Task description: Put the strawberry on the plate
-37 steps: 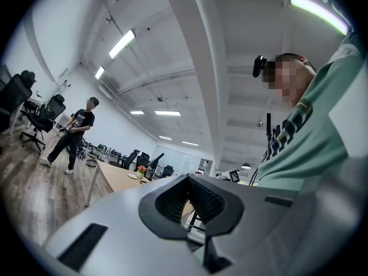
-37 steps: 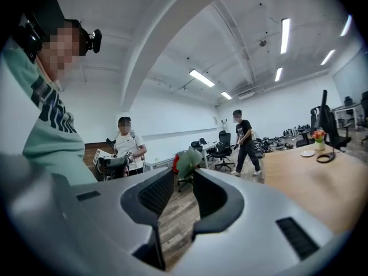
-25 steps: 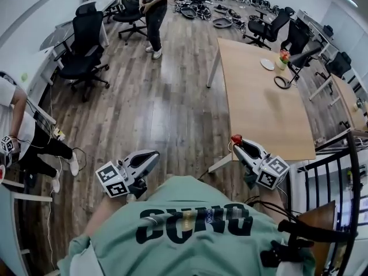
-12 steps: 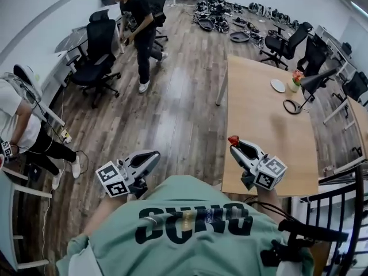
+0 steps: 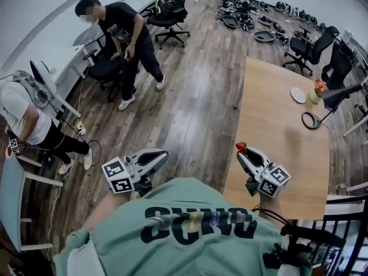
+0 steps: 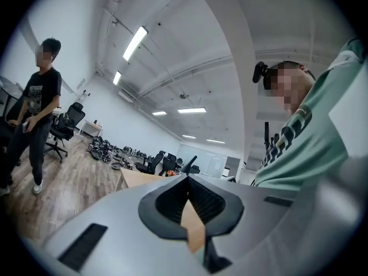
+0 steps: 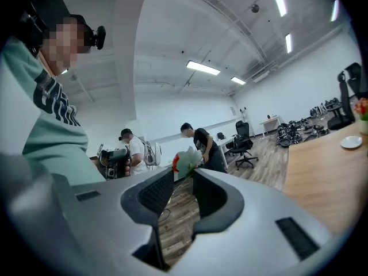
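In the head view my right gripper (image 5: 241,150) is shut on a red strawberry (image 5: 240,147) with a green leafy top, held over the near left edge of the wooden table (image 5: 276,125). The right gripper view shows the strawberry (image 7: 185,161) pinched between the jaw tips of that gripper (image 7: 185,169). A small white plate (image 5: 298,95) lies near the table's far right side, well ahead of the gripper; the plate (image 7: 351,142) shows at the right edge of the right gripper view. My left gripper (image 5: 163,153) hangs over the floor left of the table, jaws together and empty; the left gripper (image 6: 187,178) shows nothing between its jaws.
A black desk lamp (image 5: 336,98) and a small flower pot (image 5: 318,89) stand beside the plate. A person (image 5: 123,39) stands on the wood floor at the left, another sits at a desk (image 5: 26,111). Office chairs (image 5: 313,48) ring the table's far end.
The view has advanced toward the table. Both grippers travelled with it, the right one still holding the strawberry and now over the table's near edge. The standing person has shifted left in view.
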Demonstrator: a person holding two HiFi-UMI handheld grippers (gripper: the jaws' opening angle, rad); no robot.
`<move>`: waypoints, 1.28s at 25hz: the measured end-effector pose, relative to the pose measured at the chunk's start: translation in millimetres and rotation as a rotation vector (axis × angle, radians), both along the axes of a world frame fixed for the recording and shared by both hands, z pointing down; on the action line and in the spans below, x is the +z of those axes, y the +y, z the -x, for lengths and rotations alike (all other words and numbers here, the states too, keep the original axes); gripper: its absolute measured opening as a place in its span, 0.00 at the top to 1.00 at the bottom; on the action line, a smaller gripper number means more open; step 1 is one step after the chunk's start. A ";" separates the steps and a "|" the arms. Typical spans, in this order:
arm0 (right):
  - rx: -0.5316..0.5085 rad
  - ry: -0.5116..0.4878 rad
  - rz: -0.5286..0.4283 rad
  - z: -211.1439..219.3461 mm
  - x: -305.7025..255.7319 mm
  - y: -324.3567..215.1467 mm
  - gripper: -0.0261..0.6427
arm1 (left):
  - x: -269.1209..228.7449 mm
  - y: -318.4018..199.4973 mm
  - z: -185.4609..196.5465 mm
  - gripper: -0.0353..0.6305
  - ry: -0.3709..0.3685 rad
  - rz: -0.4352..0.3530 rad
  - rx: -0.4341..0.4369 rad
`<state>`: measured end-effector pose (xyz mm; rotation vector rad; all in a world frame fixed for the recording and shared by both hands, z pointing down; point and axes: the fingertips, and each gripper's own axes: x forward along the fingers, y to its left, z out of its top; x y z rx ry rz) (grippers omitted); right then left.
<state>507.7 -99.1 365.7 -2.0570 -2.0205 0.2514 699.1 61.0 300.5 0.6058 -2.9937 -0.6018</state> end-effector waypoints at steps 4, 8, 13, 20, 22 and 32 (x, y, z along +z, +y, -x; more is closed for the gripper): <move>0.012 0.017 -0.025 22.3 9.4 22.2 0.79 | 6.6 23.1 28.2 0.94 -0.005 -0.023 0.020; 0.035 -0.029 -0.055 43.6 6.0 60.8 0.79 | 18.4 65.2 56.6 0.94 -0.037 -0.047 0.064; 0.073 -0.039 -0.035 62.6 -21.1 155.3 0.79 | 12.2 165.5 76.9 0.94 -0.060 -0.043 0.085; 0.099 -0.077 -0.013 87.5 -36.0 267.4 0.79 | 10.5 286.3 101.1 0.94 -0.081 -0.018 0.099; 0.110 -0.073 -0.026 94.9 -29.2 281.2 0.79 | 14.4 305.2 111.3 0.94 -0.077 -0.021 0.112; 0.196 -0.029 -0.023 222.2 -21.6 293.2 0.79 | 23.2 330.2 243.3 0.94 -0.037 -0.041 0.175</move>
